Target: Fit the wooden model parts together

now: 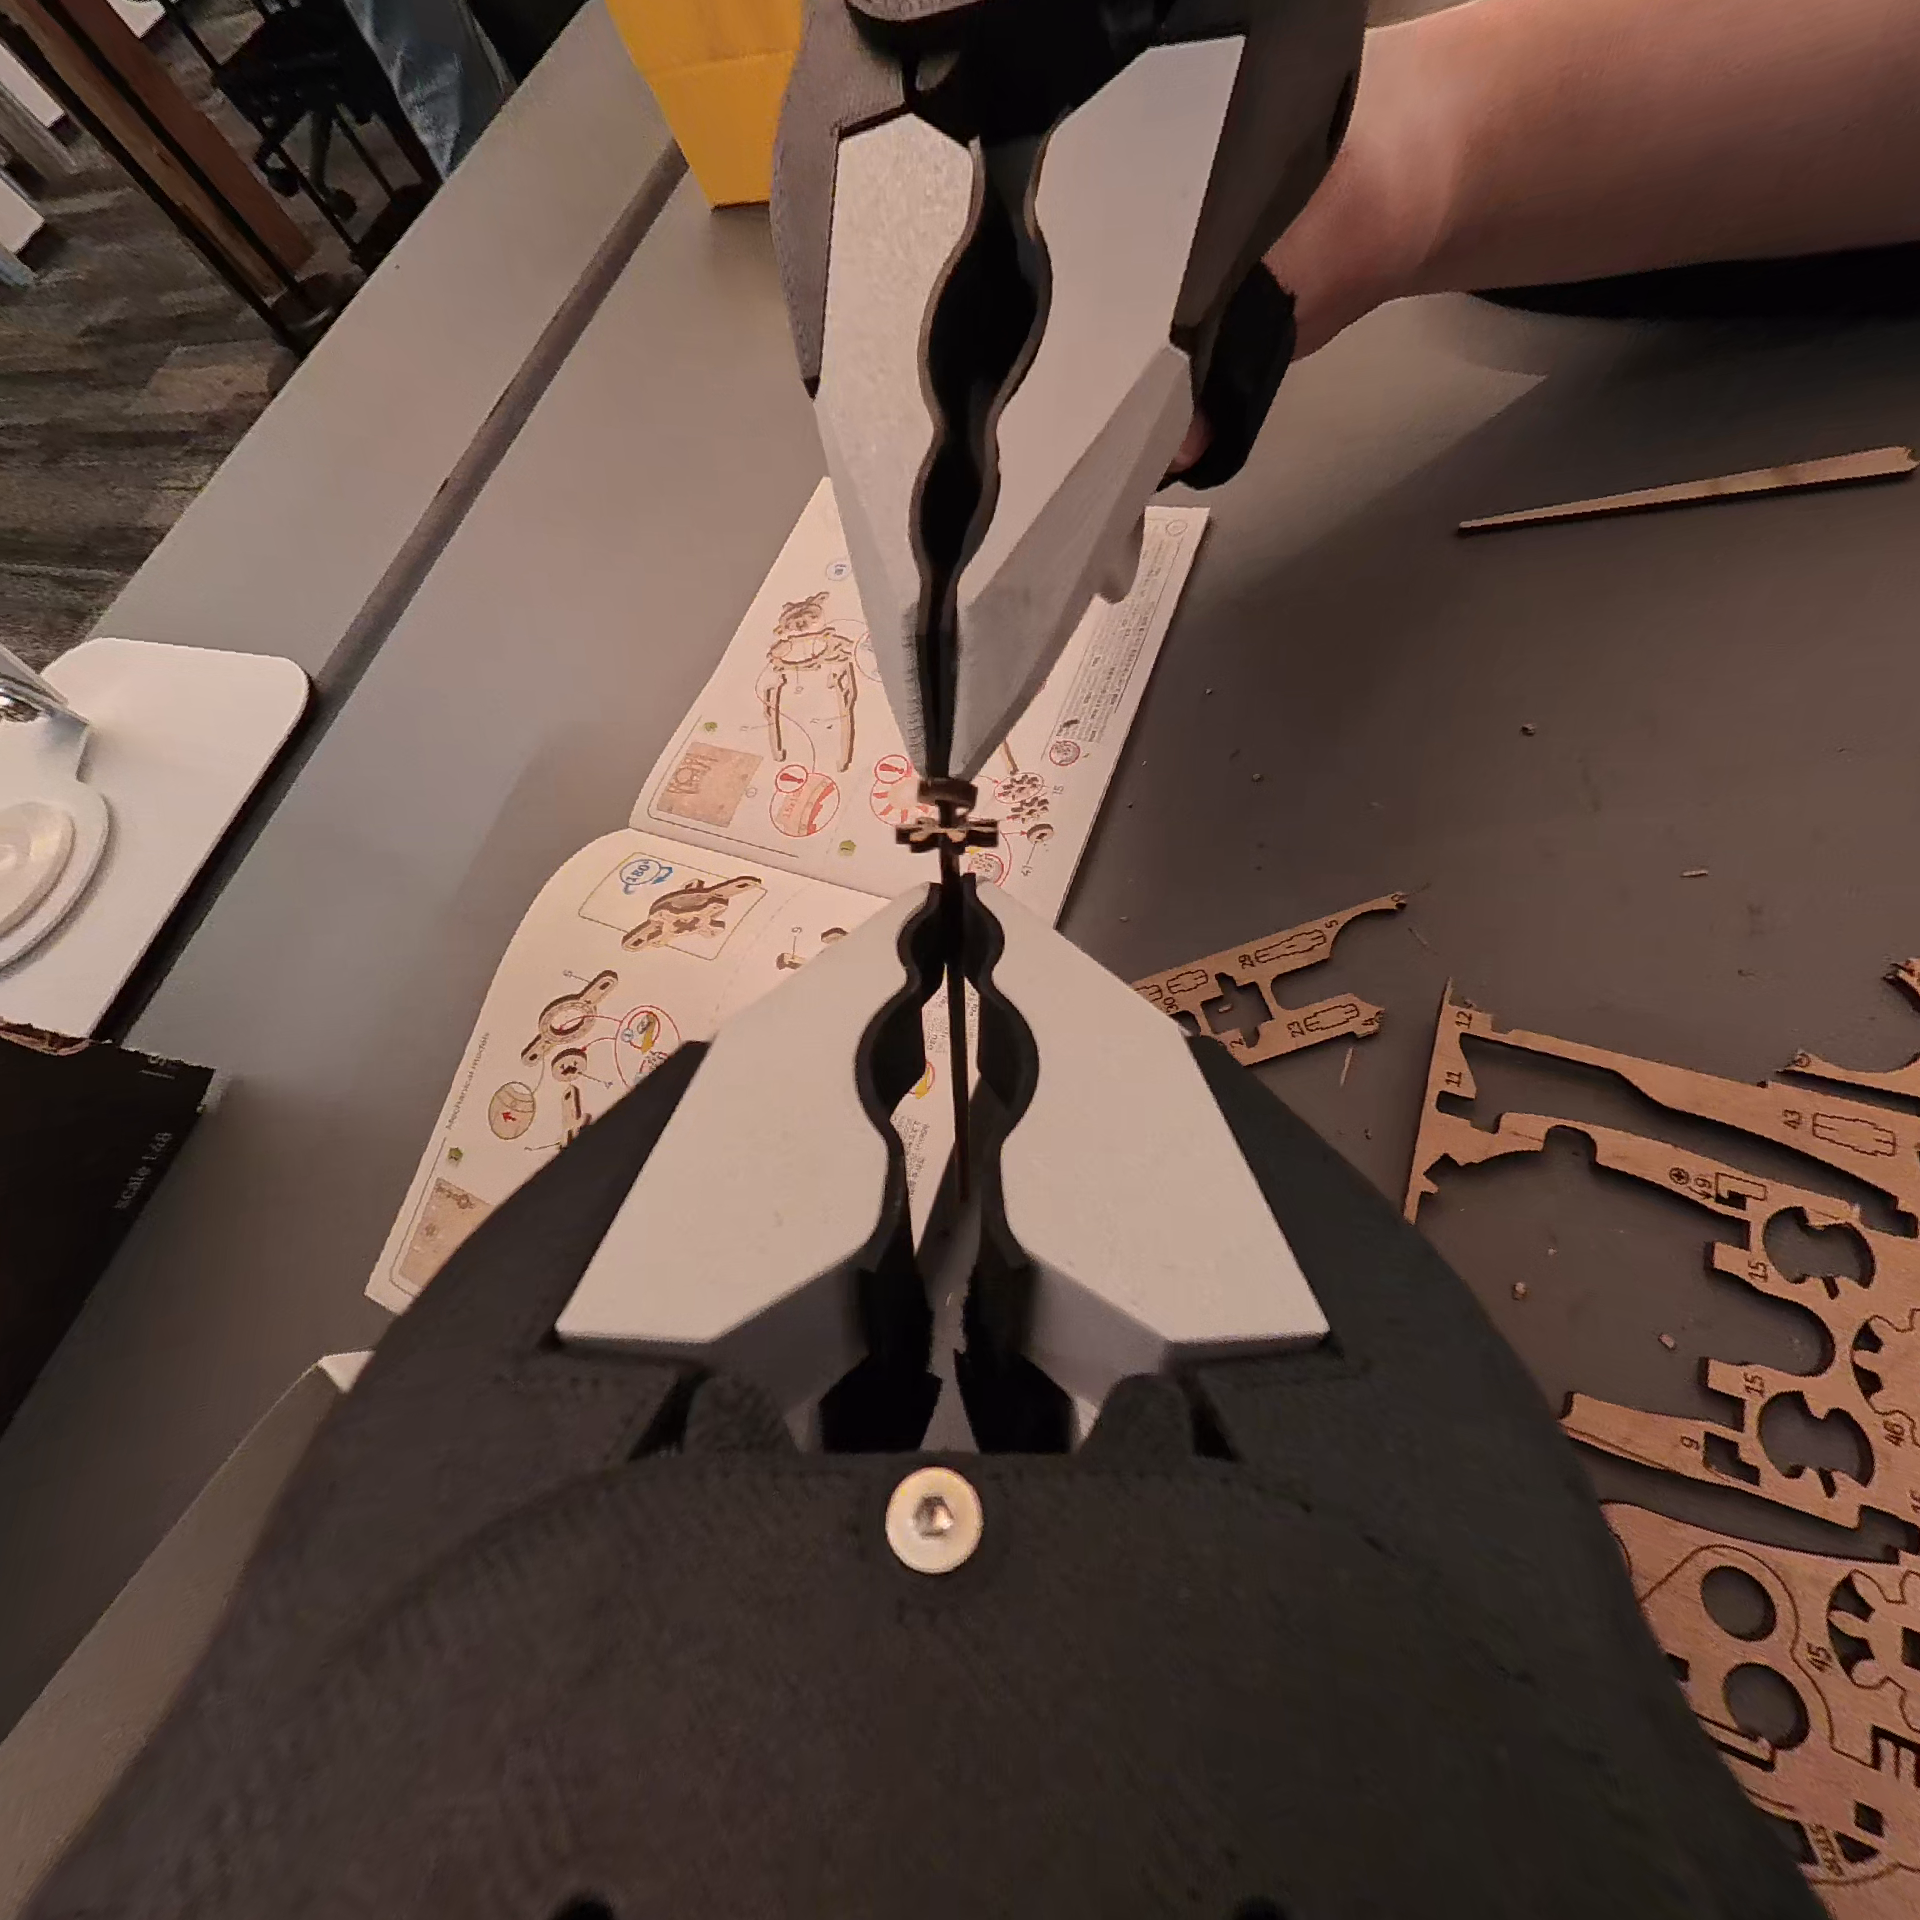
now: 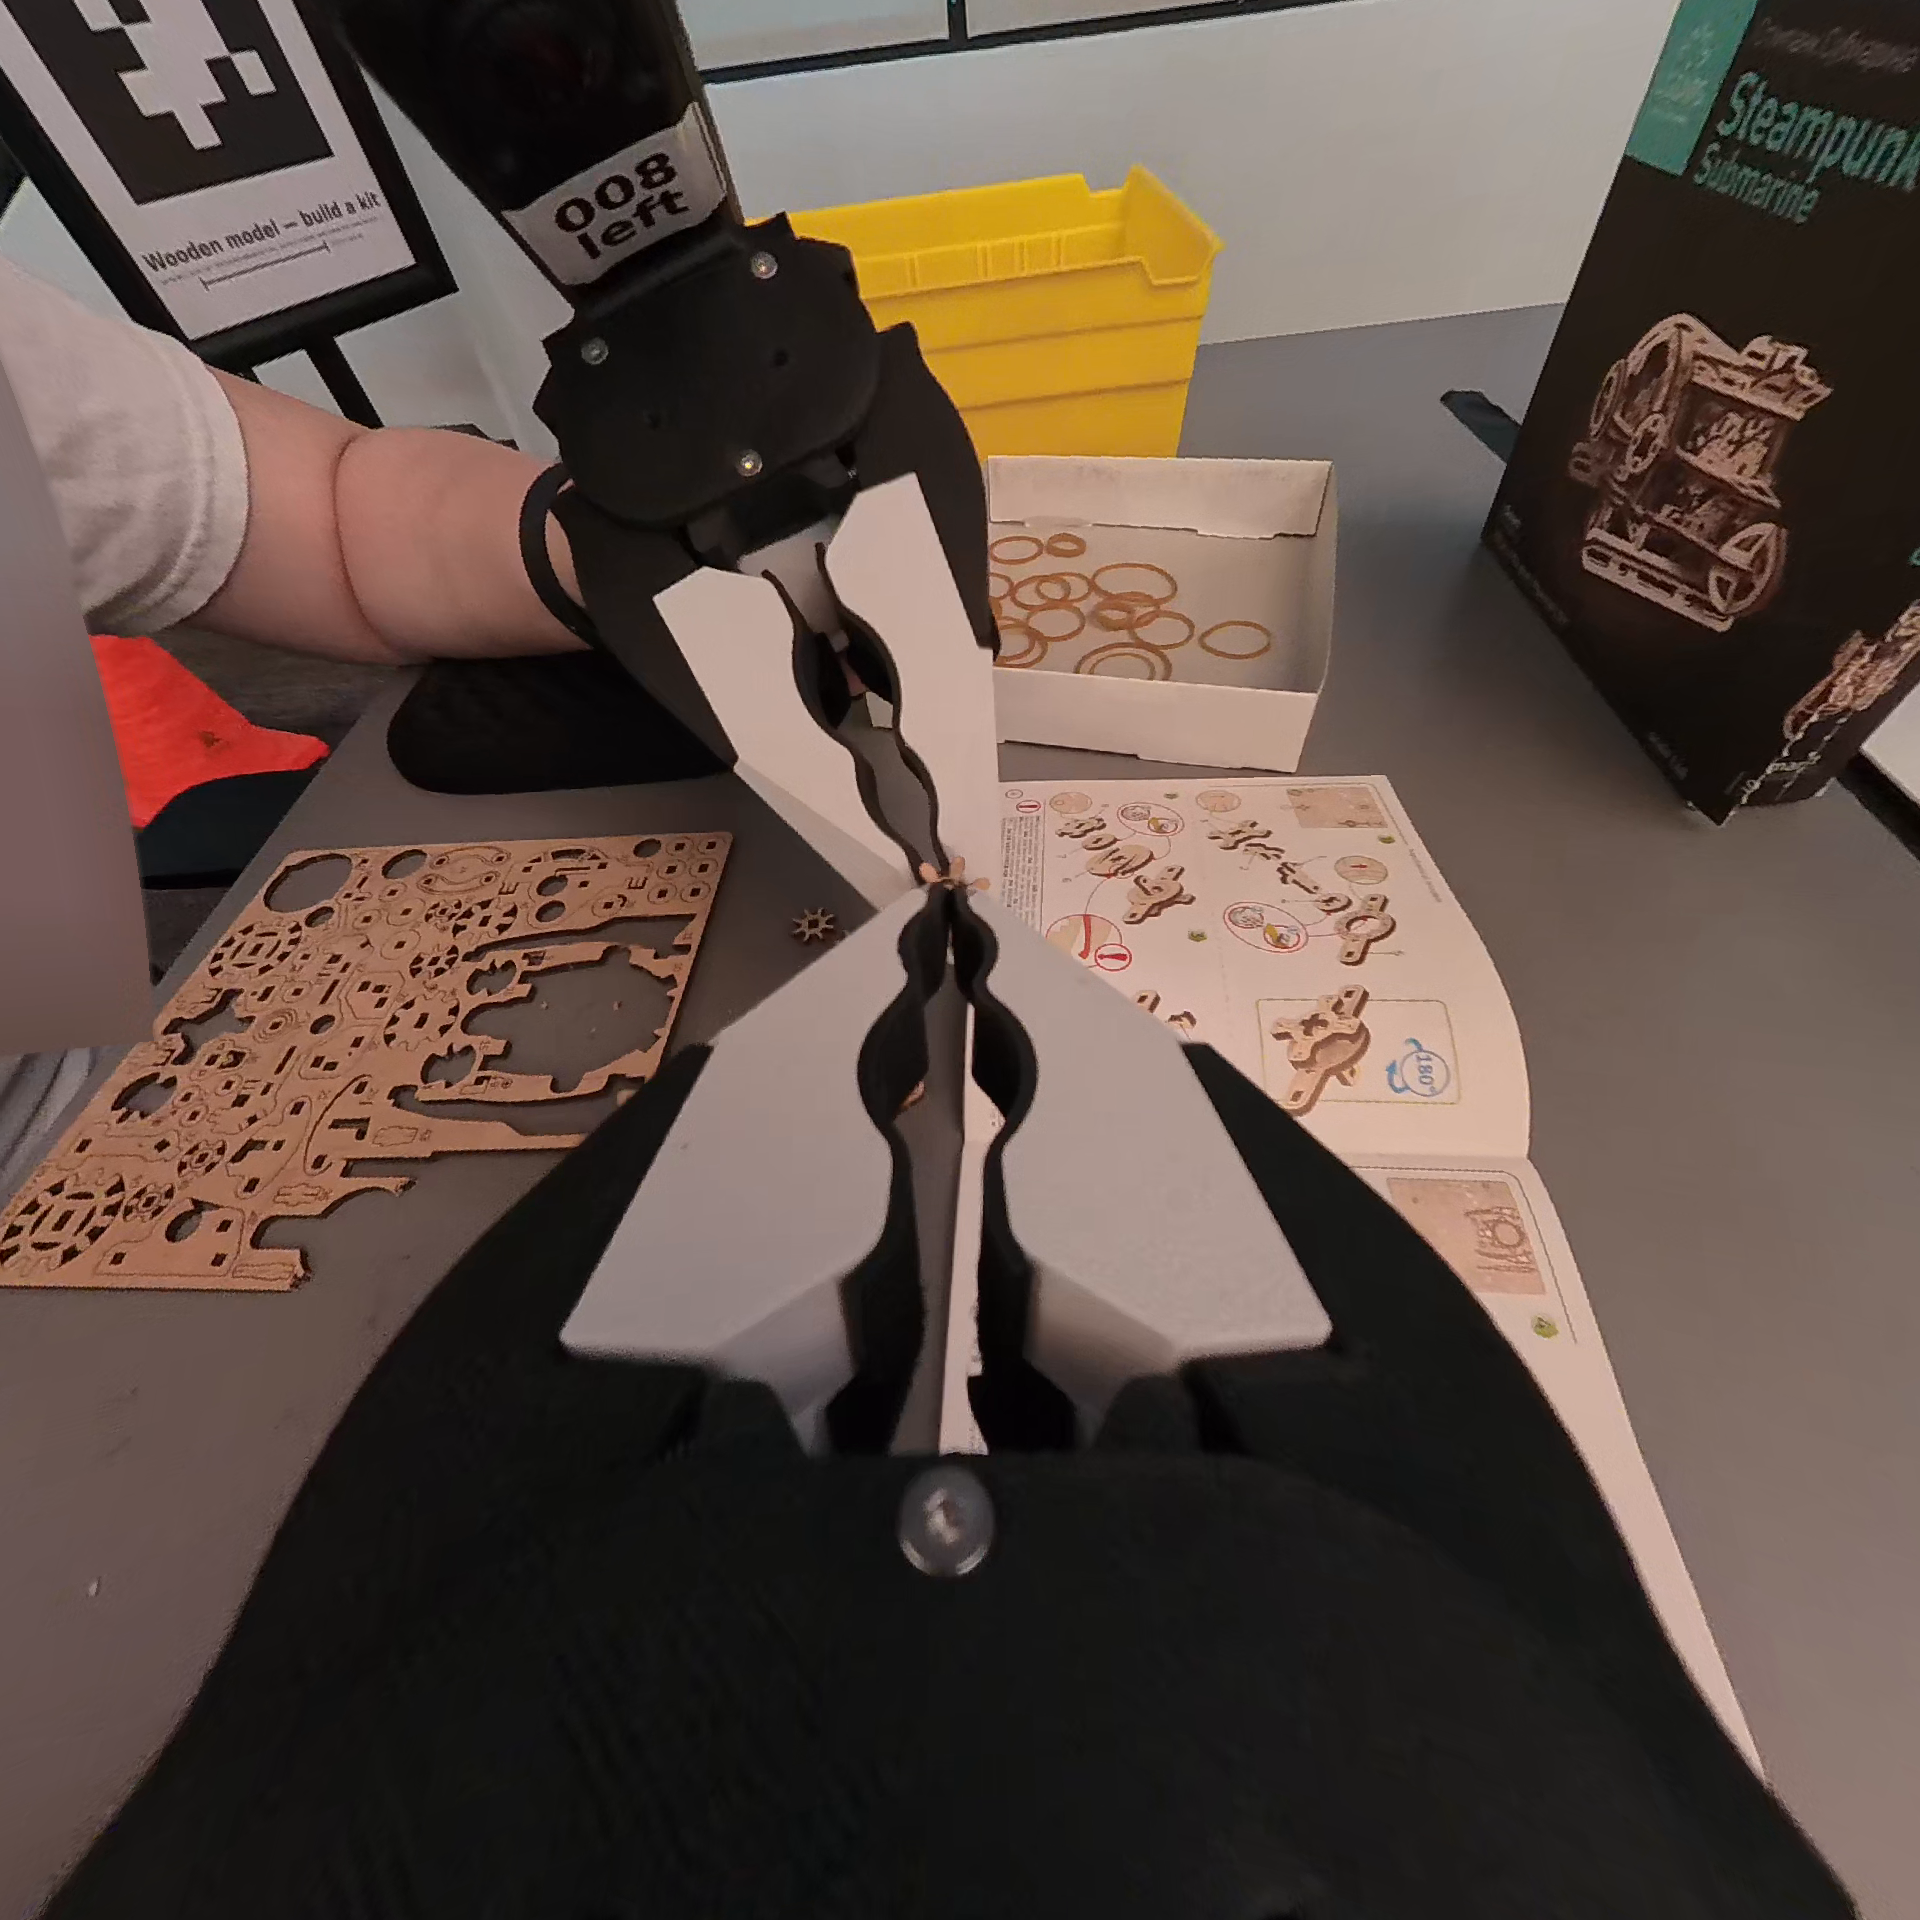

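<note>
My left gripper is shut on a thin wooden strip that I see edge-on between its white fingers. My right gripper comes in from the top, tip to tip with the left one, and is shut on a small wooden part. A small cross-shaped wooden part sits between the two sets of tips, touching both pieces. In the right wrist view, my right gripper meets the left gripper at the same small wooden parts. How the parts are joined is too small to tell.
An open instruction booklet lies under the grippers. Punched wooden sheets lie beside it, with a loose small gear and a wooden sliver. Behind stand a yellow bin, a white box of rubber bands and the dark kit box.
</note>
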A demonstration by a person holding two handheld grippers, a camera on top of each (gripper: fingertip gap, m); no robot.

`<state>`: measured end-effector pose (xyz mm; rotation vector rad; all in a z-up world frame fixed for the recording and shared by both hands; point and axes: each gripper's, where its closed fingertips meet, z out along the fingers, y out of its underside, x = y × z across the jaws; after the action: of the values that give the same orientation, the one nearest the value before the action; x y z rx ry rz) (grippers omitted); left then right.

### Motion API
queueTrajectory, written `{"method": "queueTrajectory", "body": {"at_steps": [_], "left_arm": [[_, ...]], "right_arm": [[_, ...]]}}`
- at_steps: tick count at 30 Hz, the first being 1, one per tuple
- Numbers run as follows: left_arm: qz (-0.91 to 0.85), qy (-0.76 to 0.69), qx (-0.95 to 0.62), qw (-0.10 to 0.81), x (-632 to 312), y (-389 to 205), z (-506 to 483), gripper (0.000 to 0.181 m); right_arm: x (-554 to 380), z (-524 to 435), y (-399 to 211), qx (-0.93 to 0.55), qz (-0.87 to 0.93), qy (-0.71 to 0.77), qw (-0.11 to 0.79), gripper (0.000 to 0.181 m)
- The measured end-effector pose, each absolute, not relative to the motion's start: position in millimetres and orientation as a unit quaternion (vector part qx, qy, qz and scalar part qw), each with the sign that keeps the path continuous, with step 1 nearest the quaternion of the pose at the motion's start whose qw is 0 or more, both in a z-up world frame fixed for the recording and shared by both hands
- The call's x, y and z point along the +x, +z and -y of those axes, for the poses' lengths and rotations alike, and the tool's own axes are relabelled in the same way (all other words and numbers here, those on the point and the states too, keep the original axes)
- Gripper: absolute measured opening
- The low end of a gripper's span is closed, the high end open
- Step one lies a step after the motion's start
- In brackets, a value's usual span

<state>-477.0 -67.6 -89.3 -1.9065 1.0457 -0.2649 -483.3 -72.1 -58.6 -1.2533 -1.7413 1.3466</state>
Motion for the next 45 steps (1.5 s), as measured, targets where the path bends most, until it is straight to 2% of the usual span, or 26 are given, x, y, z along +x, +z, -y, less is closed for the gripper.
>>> {"method": "queueTrajectory", "body": {"at_steps": [26,45], "left_arm": [[-0.464,-0.122,-0.792,0.377,-474.9,-127.3,82.5,0.0],[-0.464,-0.118,-0.792,0.379,-474.4,-127.1,84.7,0.0]], "right_arm": [[-476.1,85.4,-96.8,-0.437,0.692,0.512,0.261,0.003],[-476.4,86.9,-97.9,-0.431,0.713,0.474,0.285,0.001]]}}
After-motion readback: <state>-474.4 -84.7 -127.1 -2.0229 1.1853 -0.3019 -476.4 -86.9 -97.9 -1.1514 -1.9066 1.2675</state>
